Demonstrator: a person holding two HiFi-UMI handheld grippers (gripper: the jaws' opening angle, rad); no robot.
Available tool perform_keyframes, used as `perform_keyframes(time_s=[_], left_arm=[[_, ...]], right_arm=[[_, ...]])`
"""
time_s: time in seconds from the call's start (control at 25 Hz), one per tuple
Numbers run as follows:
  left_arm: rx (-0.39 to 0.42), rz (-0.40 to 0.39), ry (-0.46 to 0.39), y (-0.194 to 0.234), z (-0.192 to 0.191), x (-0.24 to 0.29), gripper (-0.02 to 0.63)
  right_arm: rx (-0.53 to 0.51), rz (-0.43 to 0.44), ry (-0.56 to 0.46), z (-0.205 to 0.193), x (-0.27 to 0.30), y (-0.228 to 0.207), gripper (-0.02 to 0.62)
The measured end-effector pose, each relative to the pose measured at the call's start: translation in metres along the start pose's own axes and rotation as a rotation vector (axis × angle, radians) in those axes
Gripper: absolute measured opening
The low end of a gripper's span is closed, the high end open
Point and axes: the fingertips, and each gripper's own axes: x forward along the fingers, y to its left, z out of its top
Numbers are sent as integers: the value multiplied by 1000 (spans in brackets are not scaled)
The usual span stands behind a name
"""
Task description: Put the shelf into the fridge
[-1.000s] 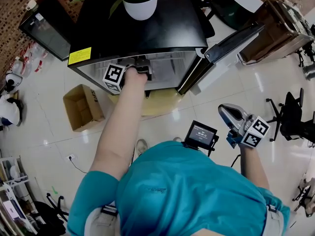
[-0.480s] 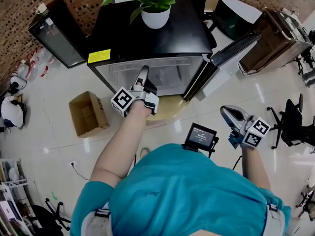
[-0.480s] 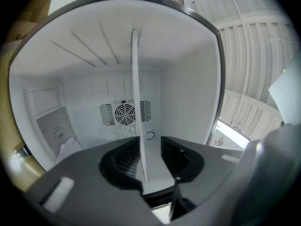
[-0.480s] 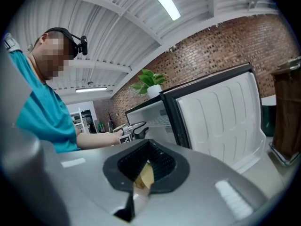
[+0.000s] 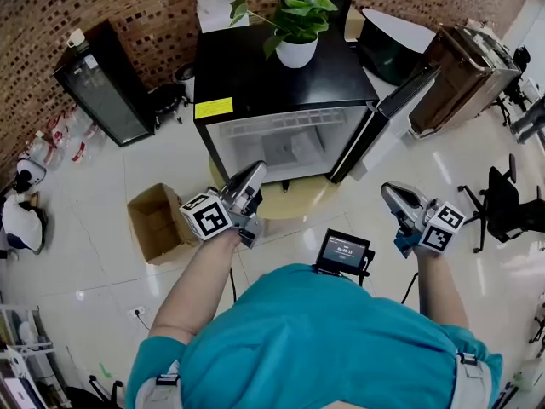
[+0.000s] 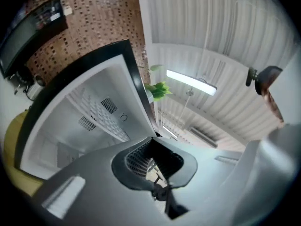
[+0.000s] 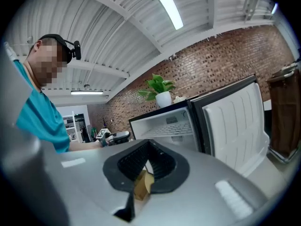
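Observation:
The small fridge (image 5: 255, 71) stands with its door (image 5: 387, 100) swung open to the right. The white wire shelf (image 5: 285, 123) lies inside, high in the compartment; it also shows as a grid in the left gripper view (image 6: 101, 114) and as the same shelf in the right gripper view (image 7: 171, 130). My left gripper (image 5: 247, 181) hovers in front of the fridge, clear of it, jaws shut and holding nothing (image 6: 153, 157). My right gripper (image 5: 396, 196) hangs lower right of the door, also shut and holding nothing (image 7: 146, 166).
A potted plant (image 5: 297, 51) sits on the fridge top. A yellow round base (image 5: 298, 198) lies under the fridge. An open cardboard box (image 5: 157, 220) is on the floor at left, a small screen (image 5: 342, 250) near me, a dark cabinet (image 5: 106, 83) far left, a brown cabinet (image 5: 468, 58) right.
My left gripper has drawn back out of the fridge toward me and no longer holds the shelf, which stays inside. The right gripper has barely moved.

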Motion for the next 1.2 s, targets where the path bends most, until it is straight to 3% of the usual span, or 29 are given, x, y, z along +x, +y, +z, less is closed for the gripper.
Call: perform_keyframes(time_s=[0.2,0.44,0.68,0.88,1.0,1.2], left_arm=[[148,-45,147,-29,-12,-38,3],[315,-69,165,-98,-61,-77,2],[413,16,108,-165,-183,-100,3],[516,78,101,-268,-266,-101,3],[568,141,99,-300,-286,-123,3],[593,206,70,-315,-292,-161,3]], right_arm=[[-6,-4,-17,-1,4,40,2],[-76,25,-31,4,-46,73,2],[-163,114,-50,-55,-165,75,2],[-158,133,-39,-68,-283,87,2],[-140,164,-55,-77,-308,101,2],[-147,232,-94,-88,-309,125,2]])
